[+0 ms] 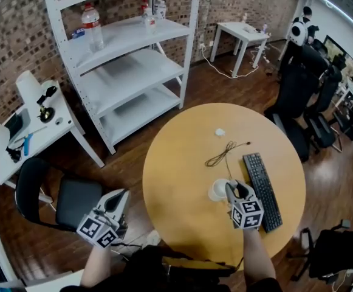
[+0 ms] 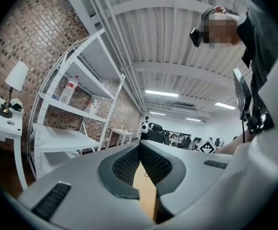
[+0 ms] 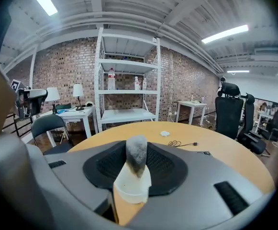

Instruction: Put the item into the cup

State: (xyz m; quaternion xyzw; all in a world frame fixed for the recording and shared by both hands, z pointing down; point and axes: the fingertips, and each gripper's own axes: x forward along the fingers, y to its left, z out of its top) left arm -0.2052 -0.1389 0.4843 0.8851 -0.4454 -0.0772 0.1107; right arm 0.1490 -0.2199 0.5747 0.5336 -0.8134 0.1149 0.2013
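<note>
Slippage is my first worry. The grey item [image 3: 136,153] is a fuzzy, rounded stub standing upright between the pads of the right tongs [image 1: 237,190]. The pads are closed partway and press on its sides. Its lower end sits at the mouth of the white cup [image 3: 130,186], which is directly beneath it. I cannot tell whether the end is already inside the rim or touching the wall.

If I let go with the item off centre, I judge it could catch the rim and roll out onto the bench [image 1: 182,163]. If I push down instead, the cup looks light and nothing steadies it. It could tip, or skid toward the keyboard [image 1: 262,190] at its 3 o'clock. The loose cable [image 1: 225,152] at 12 o'clock lies apart from it and looks like less of a hazard.

My right forearm [image 1: 255,254] comes in from 6 o'clock, and the tongs sit low over the bench, pointing toward 11 o'clock with the marker cube on top.

The left tongs [image 2: 139,147] are well apart from all this. They hang off the bench edge at 8 o'clock, above the black chair [image 1: 73,199]. Their pads are together with nothing between them, and they are tilted upward toward the white shelving [image 2: 76,109].
</note>
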